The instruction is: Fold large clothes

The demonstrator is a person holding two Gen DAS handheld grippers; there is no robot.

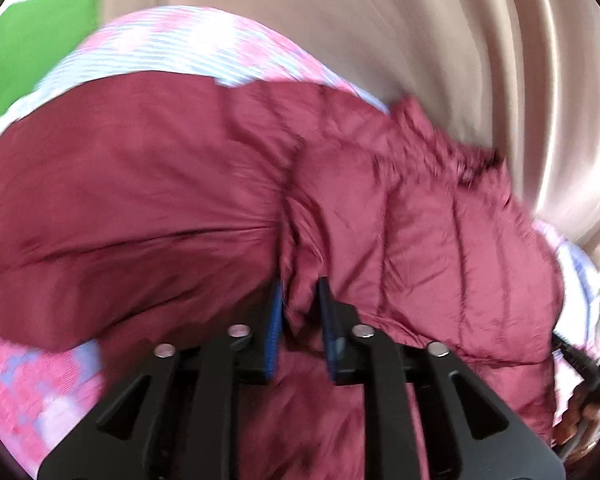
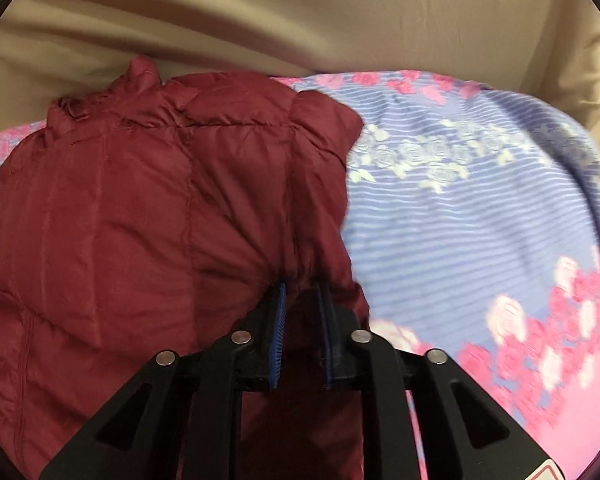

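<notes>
In the left wrist view, the left gripper [image 1: 300, 312] is pinching a bunched fold of the maroon puffer jacket [image 1: 172, 184] between its blue-padded fingers [image 1: 275, 332], and the fabric is filling the narrow gap between them. The jacket is spreading out ahead of the fingers and to both sides, its quilted panels lying ahead and to the right of the tips. It is resting on a floral bedsheet [image 1: 172, 44] in pink, white and pale blue, which is showing beyond the jacket and down to the left of the fingers. A beige curtain [image 1: 380, 20] is hanging beyond the sheet, and a green surface [image 1: 28, 40] is showing far to the upper left. The picture is blurred

In the right wrist view, the right gripper [image 2: 302, 312] is likewise gripping a gathered edge of the puffer jacket [image 2: 120, 208], cloth wedged between its blue pads [image 2: 278, 332]. The jacket is lying ahead and left of the fingers, its collar [image 2: 140, 74] standing at the far end. The bedsheet [image 2: 480, 208] is stretching out to the right of the fingers, with the curtain [image 2: 300, 12] beyond
</notes>
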